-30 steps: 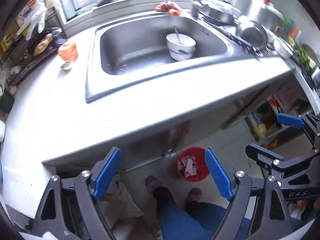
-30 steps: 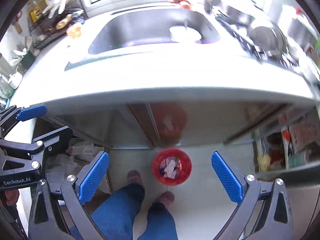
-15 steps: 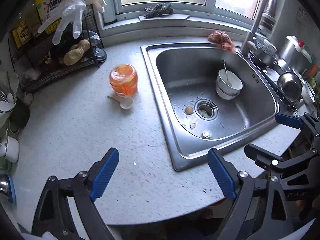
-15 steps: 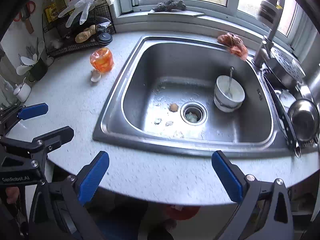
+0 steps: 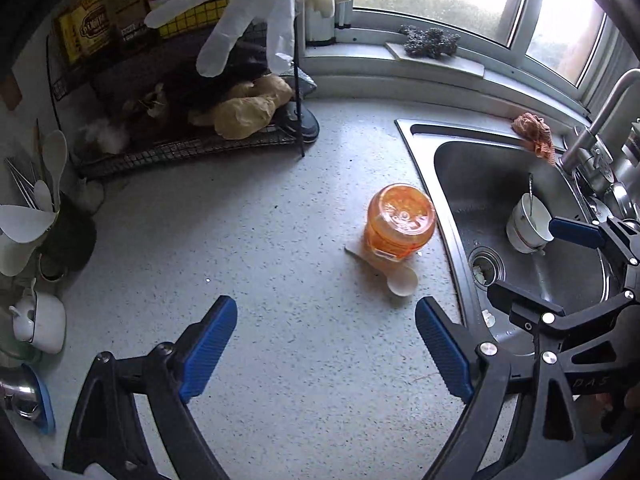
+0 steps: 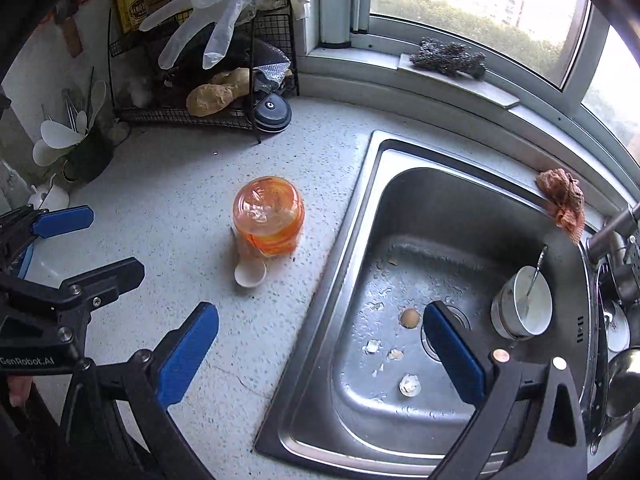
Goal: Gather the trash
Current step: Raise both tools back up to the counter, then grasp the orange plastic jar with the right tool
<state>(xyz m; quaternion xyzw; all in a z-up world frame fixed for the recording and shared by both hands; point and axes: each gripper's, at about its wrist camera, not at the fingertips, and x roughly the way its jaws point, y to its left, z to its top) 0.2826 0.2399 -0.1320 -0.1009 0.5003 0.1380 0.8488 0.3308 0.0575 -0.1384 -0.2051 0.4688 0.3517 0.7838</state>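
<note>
An orange plastic jar (image 5: 398,226) stands on the speckled counter beside the sink, with a white plastic spoon (image 5: 394,276) against its near side; both show in the right wrist view, jar (image 6: 269,216) and spoon (image 6: 250,273). Eggshell bits (image 6: 409,384) and a brown egg-like piece (image 6: 410,317) lie on the sink floor (image 6: 400,272). My left gripper (image 5: 326,350) is open and empty above the counter, short of the jar. My right gripper (image 6: 320,354) is open and empty over the sink's left rim.
A white bowl with a spoon (image 6: 524,308) sits in the sink by the faucet (image 5: 600,128). An orange rag (image 6: 562,200) lies on the sink's back rim. A black wire rack (image 5: 192,128) with gloves stands at the back left. Cups and utensils (image 5: 36,232) line the left edge.
Both grippers have risen from below the counter, where a red bin on the floor was in view, and moved forward and left over the counter toward the orange jar. Both stayed open.
</note>
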